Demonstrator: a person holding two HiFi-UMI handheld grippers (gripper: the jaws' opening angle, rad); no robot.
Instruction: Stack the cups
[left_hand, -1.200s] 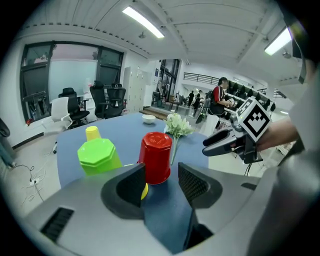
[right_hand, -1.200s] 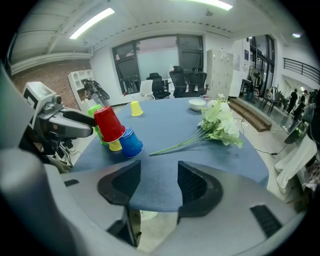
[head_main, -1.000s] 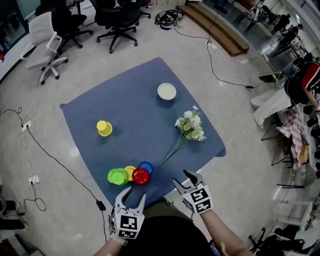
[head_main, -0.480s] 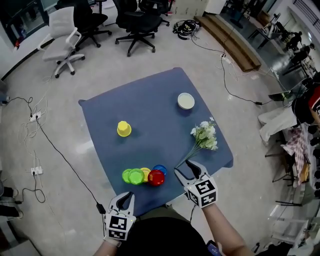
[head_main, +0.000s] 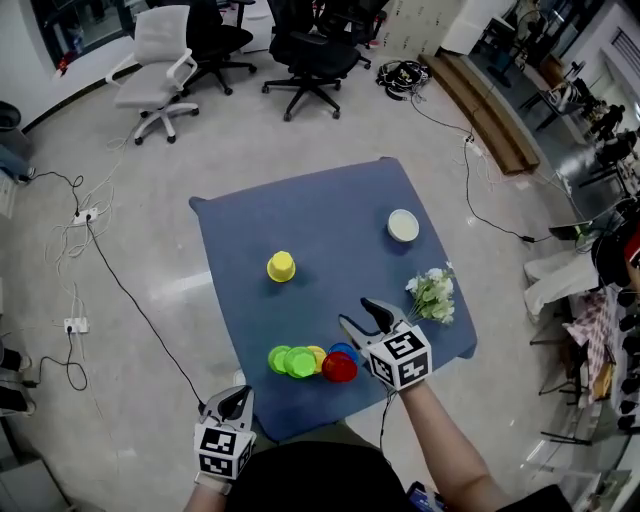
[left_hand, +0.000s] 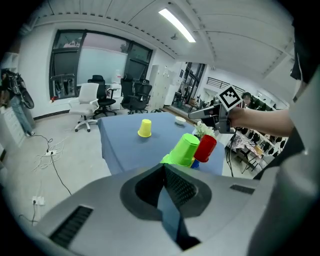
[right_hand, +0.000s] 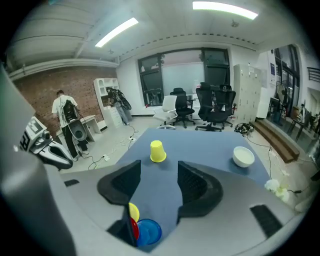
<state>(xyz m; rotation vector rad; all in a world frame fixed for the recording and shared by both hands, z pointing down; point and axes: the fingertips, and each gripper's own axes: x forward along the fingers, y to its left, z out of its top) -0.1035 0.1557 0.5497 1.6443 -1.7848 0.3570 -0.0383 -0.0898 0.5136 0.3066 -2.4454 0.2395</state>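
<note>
Near the clustered coloured plastic cups (head_main: 300, 362), the right gripper (head_main: 357, 312) is held spread, empty; the left gripper (head_main: 234, 396) has just been closed on nothing; crowded neighbours could be toppled

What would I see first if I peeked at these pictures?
The blue table, with a huddle of green, yellow, red and blue cups at its near edge. One yellow cup stands alone in the middle, upside down, and the right gripper hovers open just by the huddle.
</note>
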